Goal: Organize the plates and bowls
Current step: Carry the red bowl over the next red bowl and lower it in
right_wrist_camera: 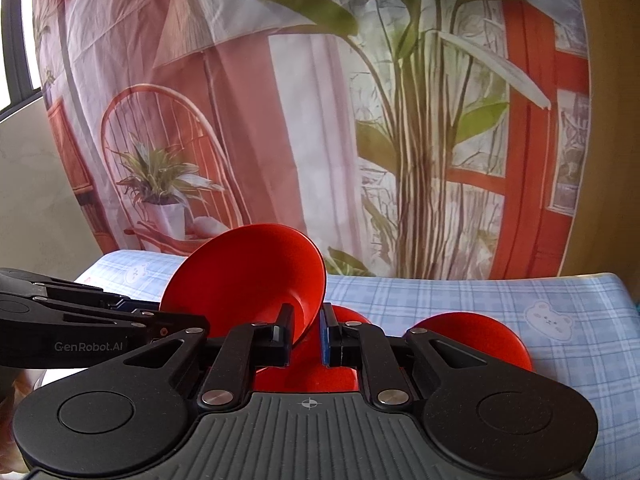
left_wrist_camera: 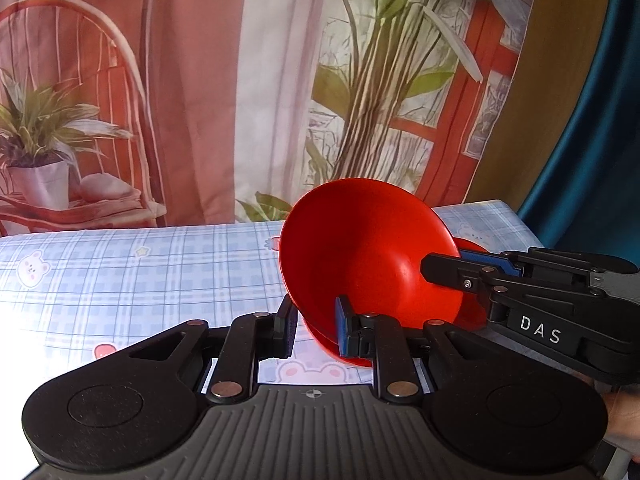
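Note:
A red bowl (left_wrist_camera: 360, 256) hangs tilted above the table, its hollow facing me in both views. My left gripper (left_wrist_camera: 316, 328) is shut on the bowl's near rim. My right gripper (left_wrist_camera: 444, 264) comes in from the right and is shut on the rim's right side. In the right wrist view the same bowl (right_wrist_camera: 248, 276) sits clamped in the right gripper (right_wrist_camera: 306, 336), and the left gripper (right_wrist_camera: 172, 316) reaches in from the left to its rim. More red dishware (right_wrist_camera: 472, 340) lies under and behind the bowl, mostly hidden by the grippers.
The table wears a blue plaid cloth with bears (left_wrist_camera: 120, 272), and its right edge (right_wrist_camera: 624, 296) is close. A printed backdrop (right_wrist_camera: 280, 100) hangs right behind the table. A blue curtain (left_wrist_camera: 592, 120) is at the far right. A hand (left_wrist_camera: 616, 404) holds the right gripper.

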The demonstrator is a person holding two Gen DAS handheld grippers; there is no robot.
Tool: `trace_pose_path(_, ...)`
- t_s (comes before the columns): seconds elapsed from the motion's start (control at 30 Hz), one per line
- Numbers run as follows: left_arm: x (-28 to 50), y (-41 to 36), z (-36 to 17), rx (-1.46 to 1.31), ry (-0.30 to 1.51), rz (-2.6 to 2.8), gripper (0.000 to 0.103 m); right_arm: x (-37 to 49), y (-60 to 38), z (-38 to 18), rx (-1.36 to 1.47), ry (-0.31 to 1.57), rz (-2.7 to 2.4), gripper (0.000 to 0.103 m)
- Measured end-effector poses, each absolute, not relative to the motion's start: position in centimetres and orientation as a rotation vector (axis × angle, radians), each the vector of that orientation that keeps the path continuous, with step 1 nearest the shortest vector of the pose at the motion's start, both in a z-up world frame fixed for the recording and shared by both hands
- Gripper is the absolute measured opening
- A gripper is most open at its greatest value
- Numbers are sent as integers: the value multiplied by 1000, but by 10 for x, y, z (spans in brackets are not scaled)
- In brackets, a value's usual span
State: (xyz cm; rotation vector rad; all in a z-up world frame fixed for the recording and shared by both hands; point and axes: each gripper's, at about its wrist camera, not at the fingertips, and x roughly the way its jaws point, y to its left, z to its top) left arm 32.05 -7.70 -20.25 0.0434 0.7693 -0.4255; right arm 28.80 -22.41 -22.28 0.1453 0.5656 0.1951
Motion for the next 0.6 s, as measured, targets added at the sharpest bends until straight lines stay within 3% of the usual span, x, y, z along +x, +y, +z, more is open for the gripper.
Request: trace_pose_path(0.6,342,-92,-237,75,856,-429,22,304,-240,-262,180,651,168,12)
